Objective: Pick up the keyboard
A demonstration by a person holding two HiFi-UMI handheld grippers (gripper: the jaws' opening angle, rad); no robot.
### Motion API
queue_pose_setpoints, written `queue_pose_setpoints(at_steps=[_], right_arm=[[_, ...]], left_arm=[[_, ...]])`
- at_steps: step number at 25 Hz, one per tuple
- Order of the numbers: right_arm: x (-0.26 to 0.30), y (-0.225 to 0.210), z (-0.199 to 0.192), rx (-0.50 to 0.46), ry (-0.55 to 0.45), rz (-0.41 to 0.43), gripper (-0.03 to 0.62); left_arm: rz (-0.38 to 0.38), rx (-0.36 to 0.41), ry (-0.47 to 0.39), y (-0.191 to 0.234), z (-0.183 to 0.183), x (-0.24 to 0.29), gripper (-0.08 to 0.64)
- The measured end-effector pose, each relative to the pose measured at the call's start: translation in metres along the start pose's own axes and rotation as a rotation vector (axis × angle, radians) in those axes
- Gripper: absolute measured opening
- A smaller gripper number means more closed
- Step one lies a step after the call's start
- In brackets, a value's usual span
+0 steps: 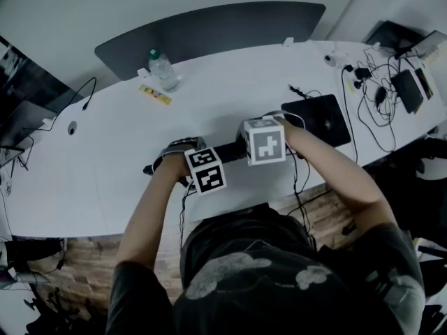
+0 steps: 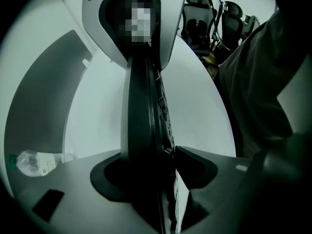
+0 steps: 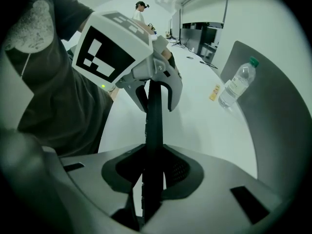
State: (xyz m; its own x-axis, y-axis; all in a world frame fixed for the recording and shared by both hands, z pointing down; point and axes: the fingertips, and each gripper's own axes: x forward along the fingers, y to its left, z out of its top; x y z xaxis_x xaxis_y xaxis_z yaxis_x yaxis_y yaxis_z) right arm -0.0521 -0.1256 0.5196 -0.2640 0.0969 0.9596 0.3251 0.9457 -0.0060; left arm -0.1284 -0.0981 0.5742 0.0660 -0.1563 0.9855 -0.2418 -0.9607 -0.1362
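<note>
Closest to me, my left gripper (image 2: 148, 151) points straight down over the slim black keyboard (image 1: 229, 152). The keyboard stands on its long edge in the jaws; they sit at a middling width and the board fills the gap, its key face against one pad, so I call that a hold.

Just beside it, my right gripper (image 3: 152, 150) is set narrower, both pads pinched flat on the thin body of the same keyboard. The board runs edge-on between my two hands, and each gripper view looks along it to the other gripper. The white marker cubes ride on top, the left one nearer my chest and the right one a little further out.

All of this hangs over the near rim of the white oval table (image 1: 105, 152); whether the keyboard's lower edge touches the tabletop I cannot tell. A strip of wood-pattern floor (image 1: 77, 250) shows below that rim.

Past my right hand, a closed black laptop (image 1: 323, 121) lies flat on the table, well apart from the keyboard. Further right, a tangle of black cables (image 1: 377, 93) spreads among small dark devices near the table's end.

Out on the far side, a small yellow packet (image 1: 154, 95) lies near a clear plastic water bottle with a green cap (image 1: 163, 70), which stands upright. Behind the bottle, a dark grey curved panel (image 1: 209, 30) rises along the far edge. In the right gripper view a person (image 3: 140, 11) stands far off down the room.
</note>
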Motion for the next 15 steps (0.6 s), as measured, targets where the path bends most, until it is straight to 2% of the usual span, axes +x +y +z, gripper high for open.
queue_pose_setpoints(at_steps=[3, 6, 12, 13, 15], right_arm=[[0.002, 0.005, 0.008, -0.013, -0.042, 0.010, 0.094], [0.003, 0.007, 0.004, -0.025, -0.032, 0.015, 0.094], [0.003, 0.015, 0.004, -0.029, -0.059, 0.027, 0.092], [0.002, 0.016, 0.005, -0.030, -0.064, 0.022, 0.092], [0.002, 0.016, 0.006, -0.032, -0.060, 0.014, 0.091]], left_arm=[[0.004, -0.007, -0.006, 0.001, 0.002, 0.000, 0.250], [-0.021, -0.019, -0.005, -0.003, 0.003, 0.000, 0.219], [-0.068, -0.025, 0.010, -0.015, 0.004, -0.003, 0.129], [-0.063, -0.020, 0.009, -0.015, 0.004, -0.003, 0.086], [-0.071, -0.022, 0.007, -0.016, 0.003, -0.004, 0.080]])
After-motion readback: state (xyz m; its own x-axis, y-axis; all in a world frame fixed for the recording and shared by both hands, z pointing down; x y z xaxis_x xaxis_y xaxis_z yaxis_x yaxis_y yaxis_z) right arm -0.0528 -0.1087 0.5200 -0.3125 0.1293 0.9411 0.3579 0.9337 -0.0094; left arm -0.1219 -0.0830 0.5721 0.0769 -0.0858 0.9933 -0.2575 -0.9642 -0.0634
